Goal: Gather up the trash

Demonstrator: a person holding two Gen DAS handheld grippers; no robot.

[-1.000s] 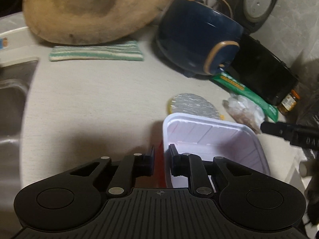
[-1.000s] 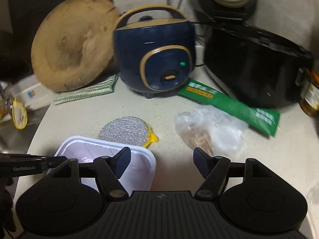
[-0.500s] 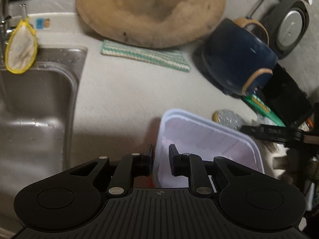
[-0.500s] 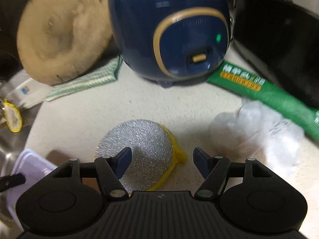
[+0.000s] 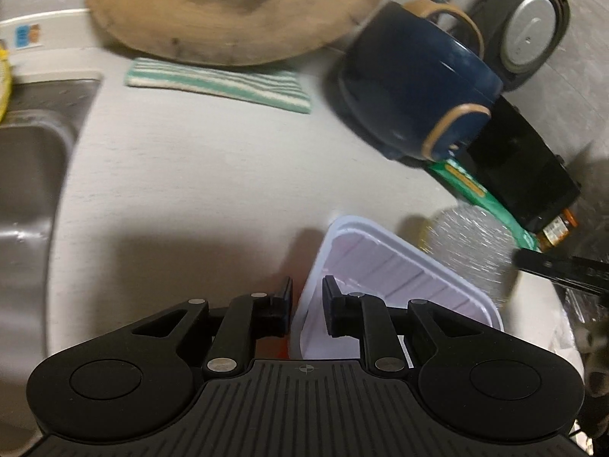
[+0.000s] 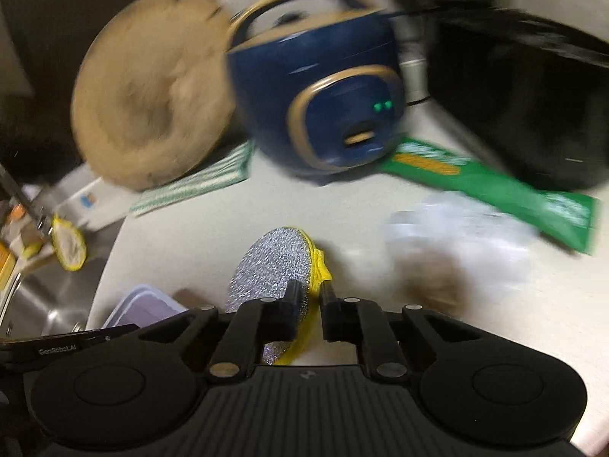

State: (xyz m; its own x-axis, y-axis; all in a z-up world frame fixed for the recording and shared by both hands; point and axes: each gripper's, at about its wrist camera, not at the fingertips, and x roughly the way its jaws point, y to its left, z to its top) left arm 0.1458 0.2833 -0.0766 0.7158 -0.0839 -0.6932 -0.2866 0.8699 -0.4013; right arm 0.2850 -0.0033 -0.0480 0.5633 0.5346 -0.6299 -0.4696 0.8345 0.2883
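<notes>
Where glittery: round yellow-edged scrub pad

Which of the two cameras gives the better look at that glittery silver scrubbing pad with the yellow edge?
The right wrist view: the silver scrubbing pad sits centre frame, tilted up and pinched at its yellow edge by the right gripper. In the left wrist view the pad is a blurred silver patch behind the white tray.

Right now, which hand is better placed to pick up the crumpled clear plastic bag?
Neither is free. The right gripper is nearer the crumpled clear plastic bag, but its jaws just closed on the round silver scrubbing pad; the left gripper holds the white foam tray.
</notes>
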